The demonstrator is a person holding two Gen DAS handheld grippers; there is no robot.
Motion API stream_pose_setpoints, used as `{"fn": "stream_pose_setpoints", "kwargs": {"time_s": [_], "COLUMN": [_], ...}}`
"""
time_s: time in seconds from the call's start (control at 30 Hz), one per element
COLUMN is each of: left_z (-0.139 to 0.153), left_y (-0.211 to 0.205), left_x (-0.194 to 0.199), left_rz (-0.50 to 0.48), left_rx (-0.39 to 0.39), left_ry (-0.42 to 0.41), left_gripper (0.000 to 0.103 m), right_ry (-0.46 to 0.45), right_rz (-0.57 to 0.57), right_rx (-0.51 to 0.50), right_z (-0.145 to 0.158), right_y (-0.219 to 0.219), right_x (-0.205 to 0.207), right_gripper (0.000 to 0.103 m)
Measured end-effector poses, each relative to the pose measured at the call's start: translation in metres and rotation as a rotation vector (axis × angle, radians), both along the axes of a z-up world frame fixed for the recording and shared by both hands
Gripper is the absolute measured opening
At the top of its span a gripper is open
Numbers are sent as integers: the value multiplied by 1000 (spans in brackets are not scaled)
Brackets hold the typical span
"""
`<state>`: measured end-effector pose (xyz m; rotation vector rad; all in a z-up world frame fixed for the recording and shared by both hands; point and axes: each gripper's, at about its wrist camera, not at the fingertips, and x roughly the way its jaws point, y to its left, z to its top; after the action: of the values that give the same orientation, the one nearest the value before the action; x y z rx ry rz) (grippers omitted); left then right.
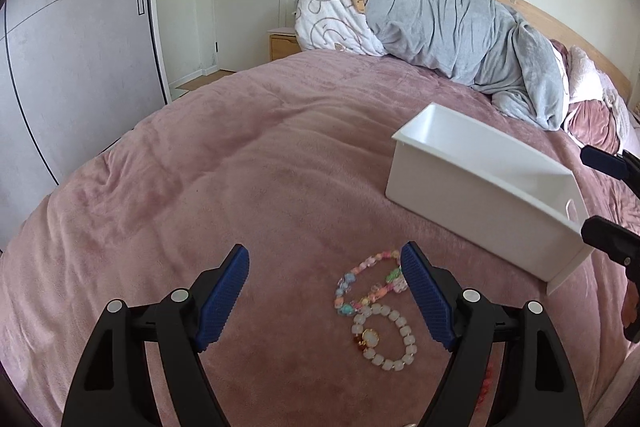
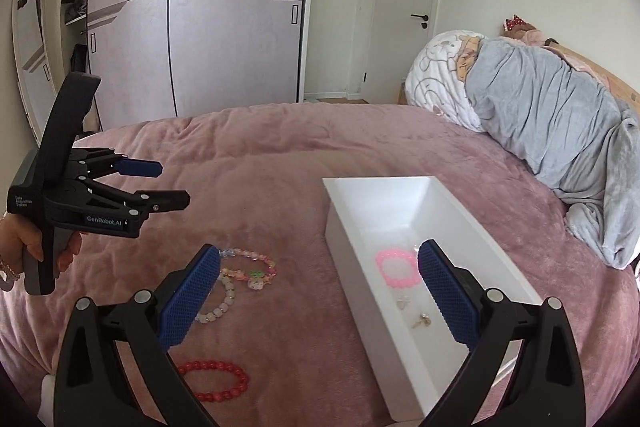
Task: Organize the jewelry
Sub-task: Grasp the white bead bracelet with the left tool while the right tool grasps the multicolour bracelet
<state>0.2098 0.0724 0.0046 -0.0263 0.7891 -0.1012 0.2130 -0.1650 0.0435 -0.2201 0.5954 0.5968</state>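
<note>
Lettering is showing on one tool only.
White print reading "GenRobot.AI" is running along the black lower body of the left gripper (image 2: 176,185) in the right wrist view, and a small white block up on its grey housing is looking like "Data Acquisition System", though it is tiny and soft here. Nothing else is reading as text: the cartoon bear print on the white pillow (image 2: 436,83) is carrying pictures, no legible words.
</note>
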Motion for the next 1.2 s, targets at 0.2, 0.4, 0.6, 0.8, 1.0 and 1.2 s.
{"fn": "stream_pose_setpoints", "kwargs": {"time_s": [0.2, 0.4, 0.6, 0.8, 1.0, 1.2], "left_z": [-39, -70, -92, -109, -118, -119], "left_y": [-8, -16, -19, -20, -23, -24], "left_x": [-13, -14, -9, 1, 2, 2], "left_rz": [-93, -163, -209, -248, -271, -273], "left_rx": [58, 54, 18, 15, 7, -17], "left_ry": [20, 47, 68, 108, 125, 146], "left_gripper": [80, 80, 66, 44, 26, 22], "right_ry": [81, 114, 189, 213, 234, 248], "right_rz": [49, 62, 69, 79, 71, 102], "right_rx": [-34, -97, -85, -89, -63, -97], "right_z": [-39, -74, -104, -116, -123, -133], "right_y": [26, 46, 53, 64, 71, 91], "right_x": [7, 15, 31, 46, 64, 75], "right_gripper": [80, 60, 50, 41, 41, 42]}}
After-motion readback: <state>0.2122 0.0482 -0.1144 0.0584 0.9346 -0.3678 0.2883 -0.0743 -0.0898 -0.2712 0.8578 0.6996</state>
